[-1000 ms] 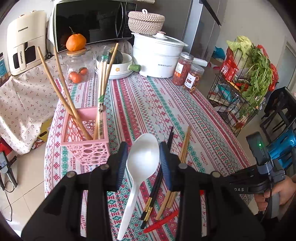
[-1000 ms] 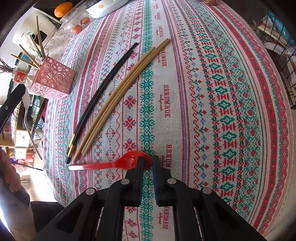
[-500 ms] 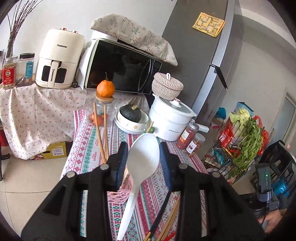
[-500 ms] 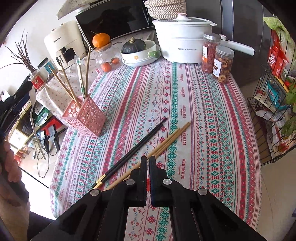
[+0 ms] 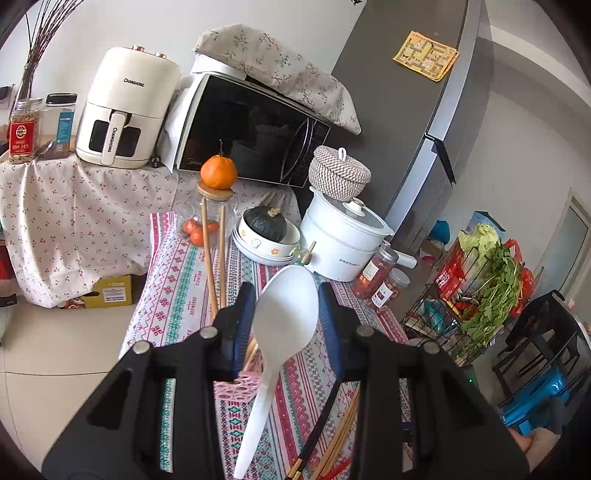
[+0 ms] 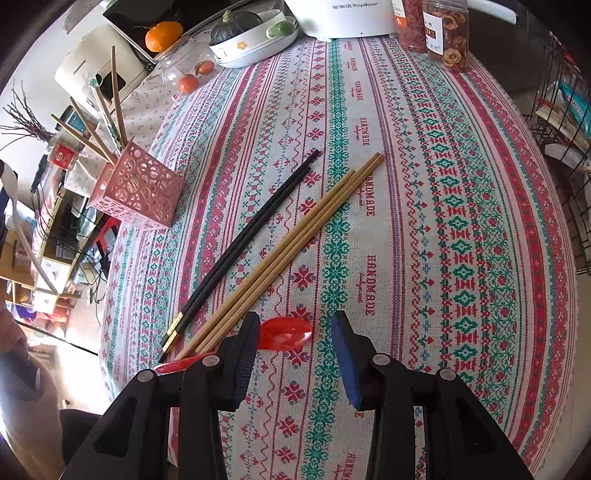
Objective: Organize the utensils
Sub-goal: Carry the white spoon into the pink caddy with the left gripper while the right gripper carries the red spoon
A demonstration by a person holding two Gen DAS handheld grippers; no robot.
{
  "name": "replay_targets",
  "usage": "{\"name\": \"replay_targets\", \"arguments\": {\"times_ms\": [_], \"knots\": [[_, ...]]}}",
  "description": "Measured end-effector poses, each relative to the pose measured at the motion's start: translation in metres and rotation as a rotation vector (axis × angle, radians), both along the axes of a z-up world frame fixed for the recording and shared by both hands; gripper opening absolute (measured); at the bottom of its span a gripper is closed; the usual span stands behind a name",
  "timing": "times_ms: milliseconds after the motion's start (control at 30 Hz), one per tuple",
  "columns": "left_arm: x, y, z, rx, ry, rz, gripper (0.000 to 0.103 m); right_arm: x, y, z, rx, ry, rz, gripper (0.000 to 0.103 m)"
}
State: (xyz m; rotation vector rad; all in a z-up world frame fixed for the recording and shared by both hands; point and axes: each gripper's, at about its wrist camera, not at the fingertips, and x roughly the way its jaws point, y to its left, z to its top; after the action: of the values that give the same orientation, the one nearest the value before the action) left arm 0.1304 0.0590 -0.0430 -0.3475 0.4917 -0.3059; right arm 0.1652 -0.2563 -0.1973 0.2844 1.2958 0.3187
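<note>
My left gripper (image 5: 286, 295) is shut on the bowl of a white spoon (image 5: 286, 314), held up over the table with the handle hanging toward me. Below it shows the rim of the pink holder (image 5: 236, 384), which has wooden chopsticks standing in it. My right gripper (image 6: 295, 321) points down at the tablecloth and its jaws are opening. A red spoon (image 6: 286, 332) lies flat just beyond the tips, untouched by the pads. Black chopsticks (image 6: 243, 240) and wooden chopsticks (image 6: 288, 251) lie side by side past it. The pink holder (image 6: 136, 192) stands at the left edge.
At the far end stand a white cooker (image 5: 343, 240), two jars (image 6: 432, 29), a bowl with a squash (image 5: 266, 232) and a glass jar topped by an orange (image 5: 218, 173). A wire rack of vegetables (image 5: 480, 295) is to the right of the table.
My left gripper rose and tipped upward with the white spoon, so its view swung from the tablecloth to the back counter. The right gripper's jaws, shut before, now stand apart over the red spoon.
</note>
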Motion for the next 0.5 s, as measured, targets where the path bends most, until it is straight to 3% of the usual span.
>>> {"name": "replay_targets", "arguments": {"times_ms": [300,367,500], "knots": [[-0.006,-0.009,-0.002,0.027,-0.008,-0.019,0.037,-0.004,0.020,-0.020,-0.080,-0.062,0.116,0.022],[-0.007,-0.011,-0.002,0.042,-0.018,-0.016,0.037,-0.005,0.020,-0.022,-0.071,-0.071,0.119,0.010],[-0.009,-0.010,0.002,0.038,-0.057,0.010,0.037,-0.004,0.018,-0.014,-0.019,-0.094,0.097,0.005]]}}
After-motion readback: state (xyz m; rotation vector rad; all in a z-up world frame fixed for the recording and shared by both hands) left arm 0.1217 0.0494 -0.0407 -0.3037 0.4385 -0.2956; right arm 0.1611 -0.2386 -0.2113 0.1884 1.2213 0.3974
